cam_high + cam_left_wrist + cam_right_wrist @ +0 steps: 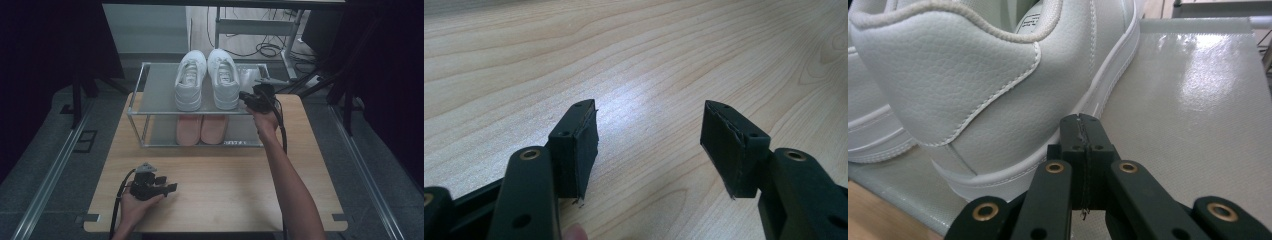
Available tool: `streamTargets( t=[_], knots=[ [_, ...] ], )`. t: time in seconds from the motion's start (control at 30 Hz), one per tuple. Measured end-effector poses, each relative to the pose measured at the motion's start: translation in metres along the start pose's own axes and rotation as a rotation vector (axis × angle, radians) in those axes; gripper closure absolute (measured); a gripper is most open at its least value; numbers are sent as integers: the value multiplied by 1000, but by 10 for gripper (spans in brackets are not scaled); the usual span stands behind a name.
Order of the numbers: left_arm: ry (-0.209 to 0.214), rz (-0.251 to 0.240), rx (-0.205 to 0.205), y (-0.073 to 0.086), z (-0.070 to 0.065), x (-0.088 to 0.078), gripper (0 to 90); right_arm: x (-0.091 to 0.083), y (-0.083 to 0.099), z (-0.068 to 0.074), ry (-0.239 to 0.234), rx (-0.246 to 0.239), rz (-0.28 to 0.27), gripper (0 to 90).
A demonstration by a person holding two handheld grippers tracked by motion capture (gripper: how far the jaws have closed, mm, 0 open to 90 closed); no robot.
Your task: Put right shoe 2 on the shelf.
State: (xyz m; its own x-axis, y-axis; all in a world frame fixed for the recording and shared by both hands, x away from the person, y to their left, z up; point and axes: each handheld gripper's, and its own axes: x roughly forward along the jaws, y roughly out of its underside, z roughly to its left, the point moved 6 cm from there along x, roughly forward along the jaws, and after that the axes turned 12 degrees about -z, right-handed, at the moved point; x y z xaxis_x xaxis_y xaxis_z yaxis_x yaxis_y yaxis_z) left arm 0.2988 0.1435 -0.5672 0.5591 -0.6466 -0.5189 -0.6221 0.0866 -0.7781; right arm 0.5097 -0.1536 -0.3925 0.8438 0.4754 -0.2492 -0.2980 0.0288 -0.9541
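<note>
Two white sneakers (206,77) stand side by side on the top shelf of a metal-framed shoe rack (155,90), heels toward me. A pair of pink shoes (201,129) sits on the lower shelf. My right gripper (246,98) is at the shelf's right front, shut with nothing between its jaws, its tip (1082,122) against the sole edge of the right white sneaker (998,75). My left gripper (170,188) rests low at the table's front left, held by a hand. Its jaws (649,145) stand open over bare wood.
The wooden table (225,190) has free room in front of the rack. A cable trails from each gripper. Behind the rack are table legs and cables on the floor (265,47). Dark curtains stand on both sides.
</note>
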Motion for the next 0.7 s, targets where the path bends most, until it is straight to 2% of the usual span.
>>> streamTargets(
  t=[0.2, 0.7],
  knots=[
    [0, -1, 1, 0, 0, 0, 401, 0, 0, 0, 1, 15, -5, 900],
    [4, 4, 2, 1, -1, 1, 401, 3, 1, 13, -46, 35, -2, 900]
  ],
)
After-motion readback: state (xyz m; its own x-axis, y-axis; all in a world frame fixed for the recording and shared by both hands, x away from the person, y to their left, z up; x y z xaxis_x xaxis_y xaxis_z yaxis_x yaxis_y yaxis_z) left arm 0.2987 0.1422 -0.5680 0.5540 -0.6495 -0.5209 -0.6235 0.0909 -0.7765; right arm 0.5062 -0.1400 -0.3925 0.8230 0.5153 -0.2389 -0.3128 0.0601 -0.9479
